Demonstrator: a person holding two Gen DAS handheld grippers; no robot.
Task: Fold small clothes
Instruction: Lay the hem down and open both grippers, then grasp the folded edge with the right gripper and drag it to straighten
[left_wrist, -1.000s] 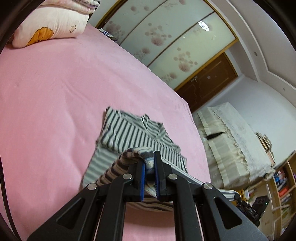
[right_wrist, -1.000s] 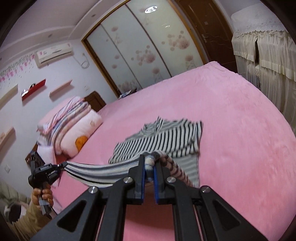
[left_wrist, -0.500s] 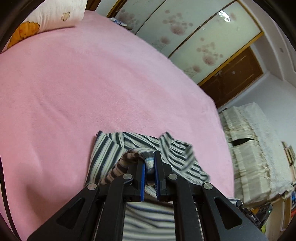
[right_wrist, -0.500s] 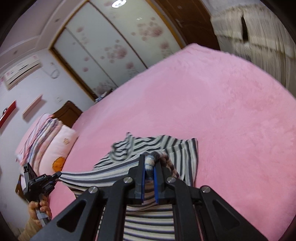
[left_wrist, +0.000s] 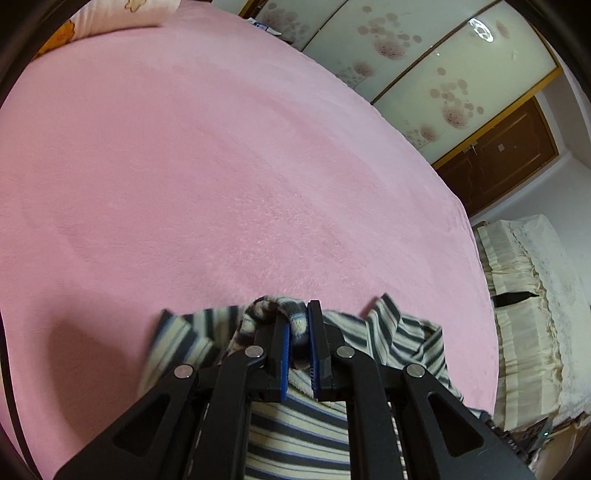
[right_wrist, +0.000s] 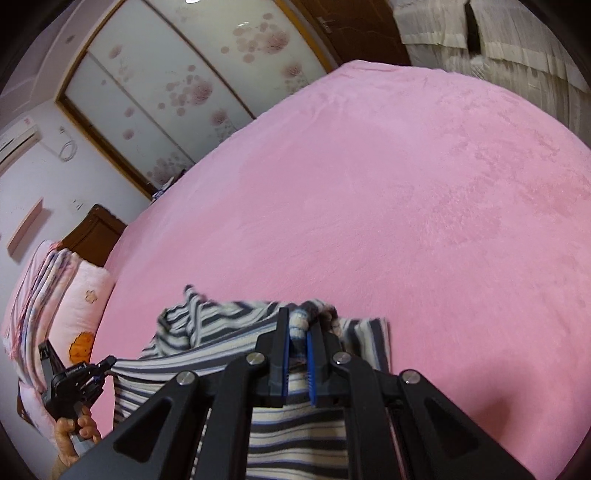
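1. Now both clamps — left gripper (left_wrist: 298, 334) and right gripper (right_wrist: 297, 338) — have carried the hem of the grey-and-cream striped knit top (left_wrist: 295, 443) forward.
2. Each is clenched on bunched fabric; the collar (left_wrist: 384, 314) lies just ahead, so this fold looks nearly done.

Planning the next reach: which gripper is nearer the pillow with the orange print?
Left. In the right wrist view the left gripper sits just in front of the pillow; the right gripper is farther across the bed, both clamping the striped garment.
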